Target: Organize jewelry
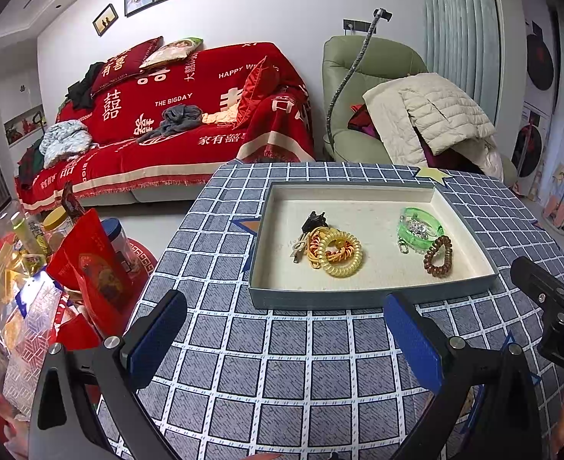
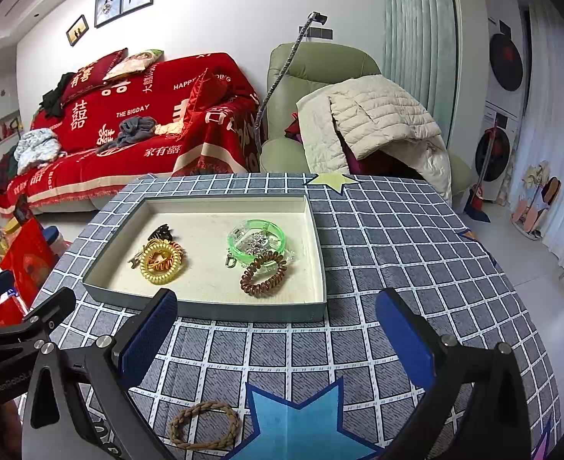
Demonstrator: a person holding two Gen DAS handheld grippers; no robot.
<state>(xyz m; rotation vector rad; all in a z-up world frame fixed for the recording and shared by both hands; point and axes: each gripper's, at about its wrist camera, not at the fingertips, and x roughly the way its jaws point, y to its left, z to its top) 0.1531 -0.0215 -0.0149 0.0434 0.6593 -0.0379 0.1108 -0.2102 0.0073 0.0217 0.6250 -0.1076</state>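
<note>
both grippers hover level over the table's near edge, short of the tray [image 1: 370,295]. left gripper [image 1: 282,341] and right gripper [image 2: 278,339] gape wide, holding nothing. a braided bracelet [image 2: 204,424] lies on the tablecloth [image 2: 397,253] beneath the right one.

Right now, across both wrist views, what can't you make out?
- Braided tan hair tie: seen only in the right wrist view; in the left wrist view it is absent, probably below the frame.
- Silvery piece inside the green bangle: too small and glittery to identify in either view.
- Black clip and the orange bits under the yellow coil tie: overlapped, so a count is uncertain.
- Right gripper: cut off by the left view's edge.
</note>
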